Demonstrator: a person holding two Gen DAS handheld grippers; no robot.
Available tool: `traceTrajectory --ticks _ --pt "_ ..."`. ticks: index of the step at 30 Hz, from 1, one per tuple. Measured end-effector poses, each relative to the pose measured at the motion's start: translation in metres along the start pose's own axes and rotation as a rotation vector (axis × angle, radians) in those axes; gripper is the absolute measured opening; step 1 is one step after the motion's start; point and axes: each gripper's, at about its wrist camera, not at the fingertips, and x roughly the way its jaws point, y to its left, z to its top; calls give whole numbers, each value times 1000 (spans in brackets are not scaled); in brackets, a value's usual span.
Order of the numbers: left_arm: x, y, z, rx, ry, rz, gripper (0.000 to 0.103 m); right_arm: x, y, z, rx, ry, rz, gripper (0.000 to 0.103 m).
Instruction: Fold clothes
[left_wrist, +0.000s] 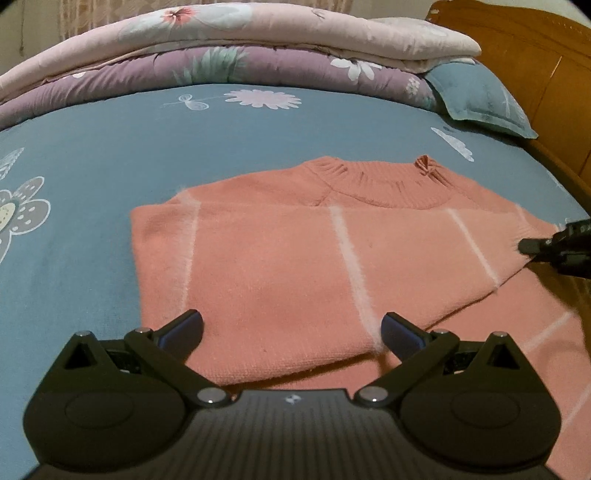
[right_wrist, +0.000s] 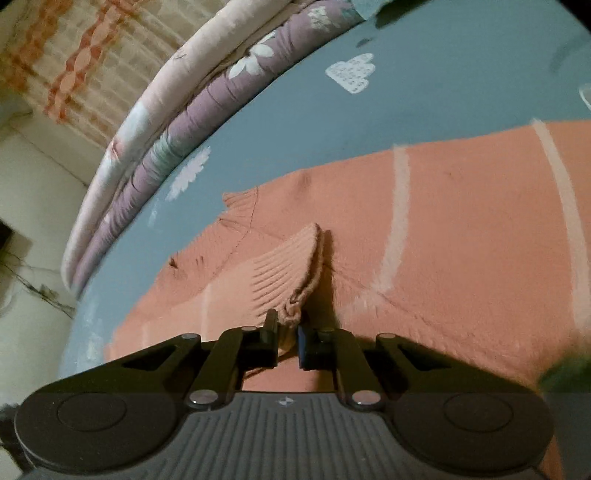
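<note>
Bed: a blue flowered sheet (left_wrist: 147, 155) covers it, with folded quilts (left_wrist: 229, 51) stacked along the far side and a pillow (left_wrist: 476, 92) by the wooden headboard (left_wrist: 524, 48).
Sweater: a salmon-pink knit sweater (left_wrist: 266, 258) with pale stripes lies flat mid-bed, collar (left_wrist: 384, 177) toward the quilts, one side already folded over the body.
Left gripper: the left gripper (left_wrist: 291, 328) hovers over the near hem, fingers spread wide, holding nothing.
Right gripper: the right gripper (right_wrist: 286, 328) is clamped tight on the ribbed cuff (right_wrist: 291, 266) of a sleeve at the sweater's right edge.
Step in hand: probably carrying that sleeve across the body.
Doing it well: lift the cuff just clear, lay it straight without dragging the layer beneath, and let the free gripper steady the hem.
</note>
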Motion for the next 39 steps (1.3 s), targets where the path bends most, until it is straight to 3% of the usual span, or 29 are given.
traceTrajectory --ticks 2,7,11,13,15,18,22,24,27,31,39 --pt "0 2 -1 8 1 18 102 -8 7 -4 -47 -5 -15 13" --pt "-12 6 5 -19 3 85 102 -17 18 -10 -131 1 -133 27" --pt "-30 0 -3 27 -17 -5 102 -31 28 -20 -234 -21 -186 34" --pt "-24 -2 -10 63 5 -3 102 -37 30 -27 -279 -16 -202 35" --pt "-17 -1 -15 99 16 27 102 -38 30 -32 -294 -2 -210 36" --pt "-21 0 -4 43 21 33 102 -40 29 -38 -310 15 -217 37" --pt "-29 -11 0 62 -9 -33 102 -42 29 -44 -334 32 -211 47" --pt "-13 -11 -5 61 53 0 102 -39 29 -45 -344 38 -214 48" --pt "-11 -13 -3 65 55 20 102 -38 29 -45 -356 49 -210 52" --pt "-14 -12 20 47 -10 -24 102 -36 29 -49 -380 52 -203 59" --pt "38 9 53 4 -47 47 102 -35 33 -54 -417 50 -204 66"
